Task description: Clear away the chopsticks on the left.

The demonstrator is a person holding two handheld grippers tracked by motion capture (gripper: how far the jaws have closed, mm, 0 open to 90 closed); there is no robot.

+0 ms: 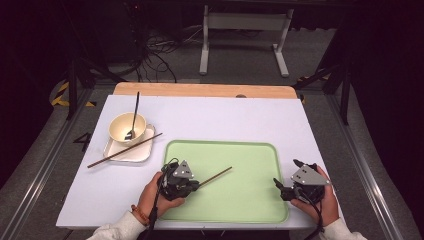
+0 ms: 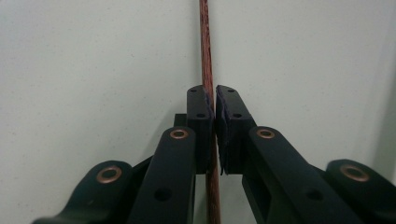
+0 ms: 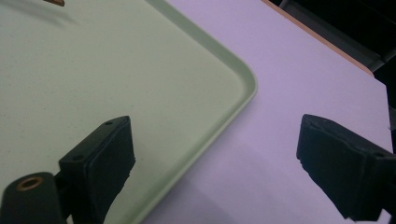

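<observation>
Left gripper (image 1: 192, 184) clamps one chopstick (image 1: 216, 176) over the tray's (image 1: 250, 200) near-left part; the other chopstick (image 1: 125, 150) lies across the plate (image 1: 142, 152) near the tabletop's left edge, likely next. Right gripper (image 1: 281, 187) waits wide open, empty.

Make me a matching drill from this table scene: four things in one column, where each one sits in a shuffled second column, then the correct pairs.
Things:
1. spoon
2. chopstick in the left gripper
3. second chopstick
4. right gripper

Places:
A. lying across the white plate
B. standing in the cream bowl
C. open, at the green tray's right edge
D. clamped between fingers, over the tray

Pairs: 1-B, 2-D, 3-A, 4-C
</observation>
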